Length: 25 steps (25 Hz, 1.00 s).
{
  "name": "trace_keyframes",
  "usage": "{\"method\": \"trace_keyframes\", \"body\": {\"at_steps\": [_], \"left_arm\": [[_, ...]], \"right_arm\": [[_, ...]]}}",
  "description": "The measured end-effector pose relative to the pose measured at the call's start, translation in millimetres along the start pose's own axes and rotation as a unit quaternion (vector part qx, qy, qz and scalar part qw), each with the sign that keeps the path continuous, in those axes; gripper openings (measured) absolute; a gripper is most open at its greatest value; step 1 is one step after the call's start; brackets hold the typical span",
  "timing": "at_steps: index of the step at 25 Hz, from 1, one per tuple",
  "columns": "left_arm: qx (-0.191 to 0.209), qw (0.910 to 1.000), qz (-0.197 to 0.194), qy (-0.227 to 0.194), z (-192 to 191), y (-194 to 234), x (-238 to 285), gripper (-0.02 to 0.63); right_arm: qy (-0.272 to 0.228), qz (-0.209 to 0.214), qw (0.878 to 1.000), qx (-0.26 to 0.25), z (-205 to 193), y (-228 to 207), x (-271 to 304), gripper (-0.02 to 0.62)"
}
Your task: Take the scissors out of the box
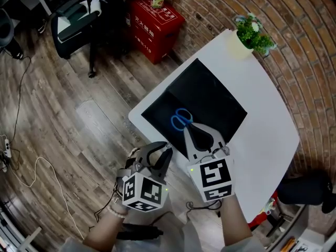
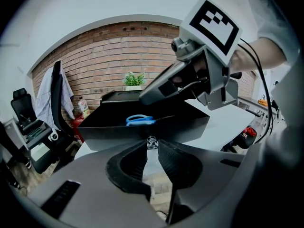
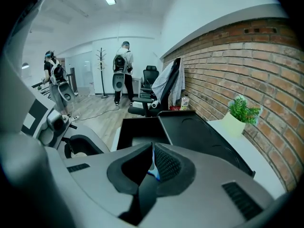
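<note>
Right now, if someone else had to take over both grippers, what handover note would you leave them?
Left gripper: fingers together, empty, held just short of the table and facing the box.
Right gripper: reaching into the open black box, fingers closed on the blade end of the scissors.
Scissors: blue handles, inside the box.
Done: the grasp looks made.
Left: lift the scissors clear of the box.
</note>
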<state>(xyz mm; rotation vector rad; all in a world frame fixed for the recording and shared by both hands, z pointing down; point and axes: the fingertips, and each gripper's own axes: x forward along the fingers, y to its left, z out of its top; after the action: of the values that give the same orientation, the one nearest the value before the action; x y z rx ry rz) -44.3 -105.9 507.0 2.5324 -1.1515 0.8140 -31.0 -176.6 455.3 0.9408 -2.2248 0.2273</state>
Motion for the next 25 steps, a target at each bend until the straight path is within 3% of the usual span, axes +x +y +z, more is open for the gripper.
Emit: {"method": "trace_keyframes", "body": {"at_steps": [25], "left_arm": [[0.009,0.9999,-0.003,0.005,-13.9,-1.5,-13.9,0.084]], "right_arm": [[0.089,0.056,0.992,-0.064,-18.8,26.1,48.4,0.048]]}}
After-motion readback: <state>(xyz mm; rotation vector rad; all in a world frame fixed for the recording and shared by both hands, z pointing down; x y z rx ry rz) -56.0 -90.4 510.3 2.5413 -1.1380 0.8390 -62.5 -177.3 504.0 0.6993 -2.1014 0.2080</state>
